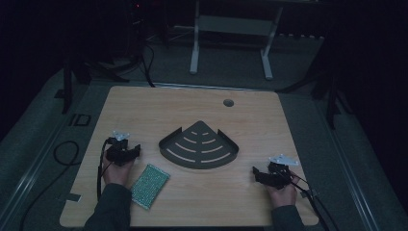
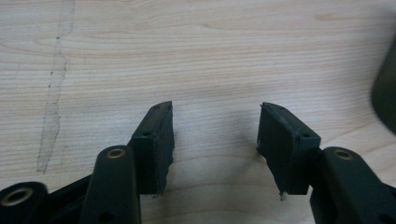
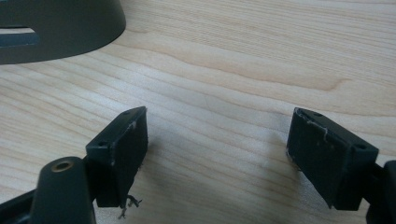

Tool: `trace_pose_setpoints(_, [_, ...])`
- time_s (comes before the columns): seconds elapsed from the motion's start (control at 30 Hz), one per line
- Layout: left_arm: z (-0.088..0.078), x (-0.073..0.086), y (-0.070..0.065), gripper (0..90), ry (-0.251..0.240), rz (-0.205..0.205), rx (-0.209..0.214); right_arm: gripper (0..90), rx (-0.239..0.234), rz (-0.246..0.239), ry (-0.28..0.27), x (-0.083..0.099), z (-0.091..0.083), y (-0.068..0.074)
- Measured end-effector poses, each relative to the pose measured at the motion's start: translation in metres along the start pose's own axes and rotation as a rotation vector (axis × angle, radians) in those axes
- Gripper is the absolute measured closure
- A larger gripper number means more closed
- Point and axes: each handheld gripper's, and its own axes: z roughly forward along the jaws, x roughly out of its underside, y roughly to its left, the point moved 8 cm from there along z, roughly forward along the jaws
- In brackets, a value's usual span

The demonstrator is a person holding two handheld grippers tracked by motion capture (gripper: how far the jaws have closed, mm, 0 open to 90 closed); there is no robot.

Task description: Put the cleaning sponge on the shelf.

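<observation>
A dark grey fan-shaped corner shelf (image 1: 199,146) with curved slots lies in the middle of the wooden table (image 1: 159,108). A green textured sponge pad (image 1: 150,185) lies flat near the front left. My left gripper (image 1: 136,150) rests on the table just left of the shelf and above the pad, open, nothing between its jaws (image 2: 215,140). The shelf's edge (image 2: 385,93) shows at the right of the left gripper view. My right gripper (image 1: 255,172) sits at the front right, open and empty (image 3: 217,154), pointing toward the shelf's rim (image 3: 60,30).
A round cable hole (image 1: 228,102) is in the table's far side. White desk legs (image 1: 194,53) stand on the floor beyond. Cables (image 1: 62,154) trail off the table's left. The room around is dark.
</observation>
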Motion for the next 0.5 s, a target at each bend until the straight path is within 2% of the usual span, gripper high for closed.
trace_pose_setpoints(0.1, [-0.007,-0.002,-0.004,51.1,-0.01,0.001,0.037,20.0,-0.001,-0.001,0.0,0.0,0.0,0.0])
trace_pose_setpoints(0.2, [-0.017,-0.001,-0.011,55.3,-0.004,0.046,0.075,20.0,-0.001,-0.001,0.0,0.0,0.0,0.0])
trace_pose_setpoints(0.23, [-0.017,-0.001,-0.011,56.5,-0.004,0.046,0.075,20.0,-0.001,-0.001,0.0,0.0,0.0,0.0])
trace_pose_setpoints(0.27, [-0.026,-0.001,-0.017,56.5,-0.003,0.069,0.112,20.0,-0.001,-0.002,0.0,0.0,0.0,0.0])
trace_pose_setpoints(0.43, [-0.041,-0.001,-0.032,60.5,-0.006,0.085,0.193,20.0,-0.001,-0.002,0.0,0.0,0.0,0.0])
trace_pose_setpoints(0.5, [-0.046,0.001,-0.039,63.0,-0.001,0.103,0.22,20.0,-0.001,-0.002,0.001,0.0,0.0,0.0])
